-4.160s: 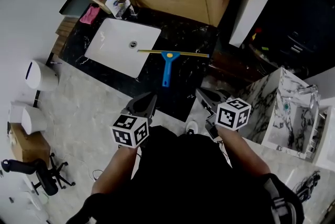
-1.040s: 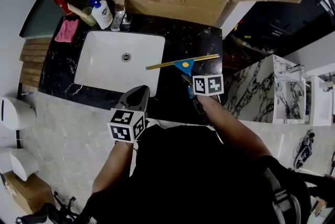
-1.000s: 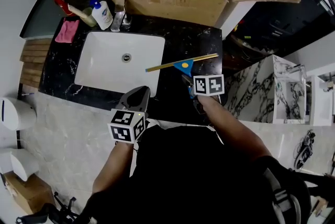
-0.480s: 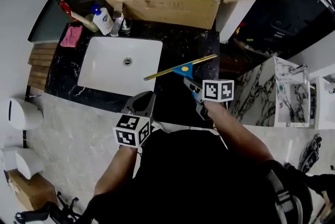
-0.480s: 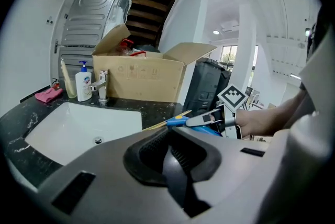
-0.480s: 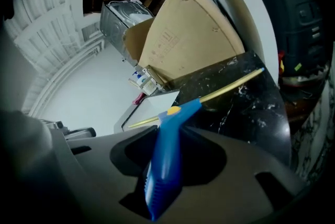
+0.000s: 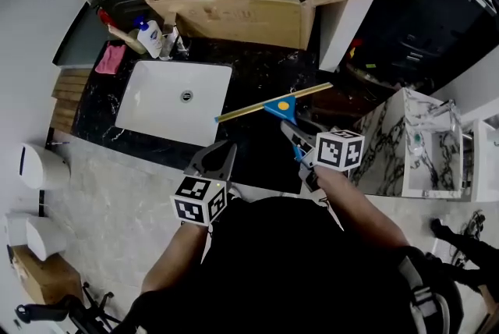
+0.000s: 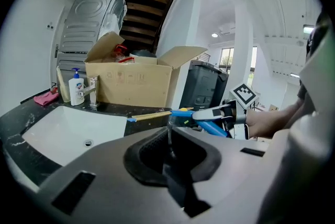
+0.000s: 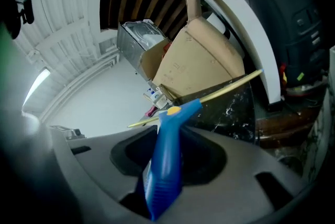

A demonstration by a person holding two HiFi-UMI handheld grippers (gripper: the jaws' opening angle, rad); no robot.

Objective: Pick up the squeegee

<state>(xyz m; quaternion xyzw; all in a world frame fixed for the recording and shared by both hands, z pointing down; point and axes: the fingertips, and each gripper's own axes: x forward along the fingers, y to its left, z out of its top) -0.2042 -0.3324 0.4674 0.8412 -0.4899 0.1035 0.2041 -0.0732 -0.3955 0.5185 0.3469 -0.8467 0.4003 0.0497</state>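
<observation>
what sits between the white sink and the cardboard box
The faucet, with a pump bottle beside it, on the black counter; clearest in the left gripper view.

Sink in counter, box behind, squeegee right of sink, in right tool.

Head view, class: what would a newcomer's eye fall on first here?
The blue squeegee with its yellow blade, clamped by its handle in the right gripper above the black marble counter. Next, the white sink at its left and the big open cardboard box behind.
</observation>
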